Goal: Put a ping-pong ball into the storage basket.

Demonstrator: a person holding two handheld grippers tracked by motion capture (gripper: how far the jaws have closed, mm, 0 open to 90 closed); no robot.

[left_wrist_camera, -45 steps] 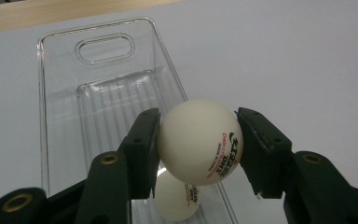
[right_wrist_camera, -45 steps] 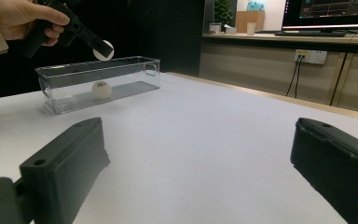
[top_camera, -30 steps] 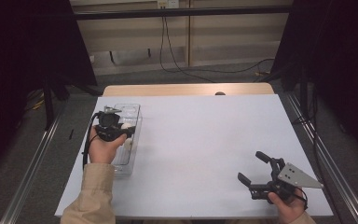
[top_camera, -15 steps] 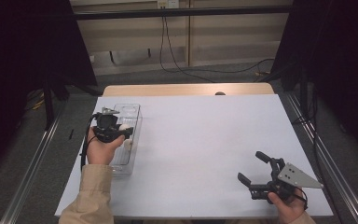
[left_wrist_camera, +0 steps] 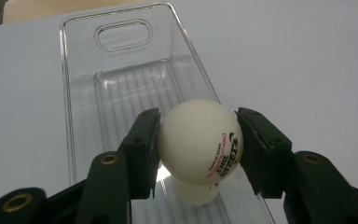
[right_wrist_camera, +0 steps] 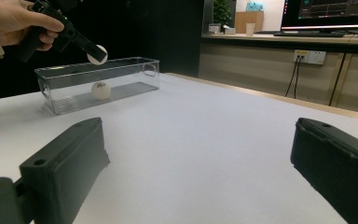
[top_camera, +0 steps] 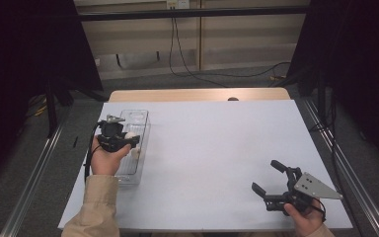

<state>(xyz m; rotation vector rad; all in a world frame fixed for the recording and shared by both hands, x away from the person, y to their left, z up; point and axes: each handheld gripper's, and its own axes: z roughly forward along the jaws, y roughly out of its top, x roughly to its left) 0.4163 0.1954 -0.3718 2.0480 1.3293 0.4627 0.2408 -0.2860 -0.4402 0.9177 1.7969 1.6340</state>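
Gripping a white ping-pong ball, the left gripper has both black jaws pressed against the ball's sides, red and black print facing the camera. Ball held clear above the clear plastic bin, over its open top. Directly beneath the held ball, a second ball lies on the bin's ribbed floor, partly hidden by the one above. Beyond the jaws the bin runs away lengthwise, its far end wall showing an oval handle cut-out. Bin sits on the white table, which spreads out to either side of the jaws.

High view: left gripper in the person's left hand, poised over the bin at the table's left side, ball a pale spot at the jaw tips.

Right gripper: jaws spread wide, nothing between them, low over bare table. Well off from these jaws, across the tabletop, stands the bin, second ball inside on its floor, held ball just above the rim. High view puts the right gripper near the table's front right corner, well apart from the left one.
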